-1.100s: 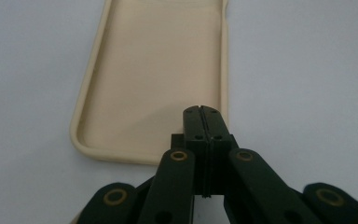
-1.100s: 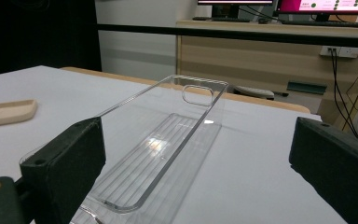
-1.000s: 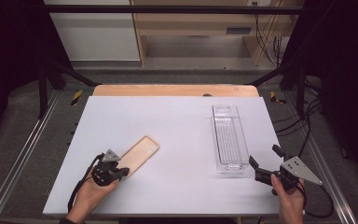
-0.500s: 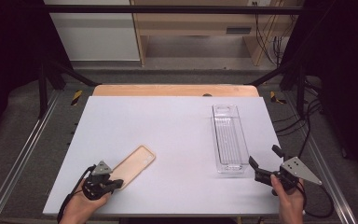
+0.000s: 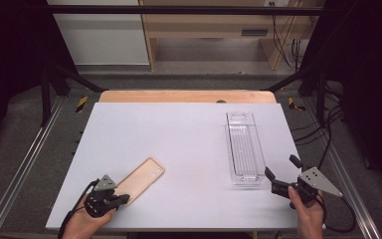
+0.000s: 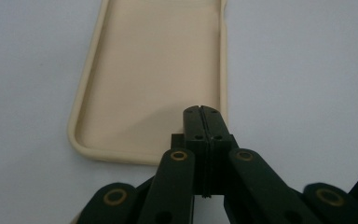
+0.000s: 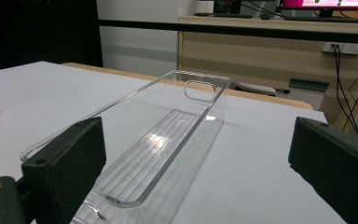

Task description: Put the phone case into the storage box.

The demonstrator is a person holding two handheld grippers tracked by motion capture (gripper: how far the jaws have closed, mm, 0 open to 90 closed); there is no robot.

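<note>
- The left tool (image 5: pixel 110 198) is clenched, its jaws pressed flat together with nothing between them, and its tip rests over the near end of the beige phone case (image 5: pixel 140 179), which lies open side up on the white surface (image 5: pixel 179 144), well to the left of the clear plastic tray (image 5: pixel 242 149).
- The step appears to be nudging or dragging the case with the closed tip. To do it well, the tip should likely bear inside the case's raised rim, kept low and steady, so the light case slides rather than flips or spins.
- The right tool (image 5: pixel 282 175) is released, jaws spread wide, waiting just beside the tray's near end.
- The left gripper view shows the seam of the closed jaws and the case's (image 6: pixel 154 79) hollow interior and rounded corner, detail too small in the high view.
- The right gripper view shows the tray's (image 7: pixel 168 140) ribbed floor and the handle slot in its far wall.
- The high view gives the whole layout: case well apart from tray.
</note>
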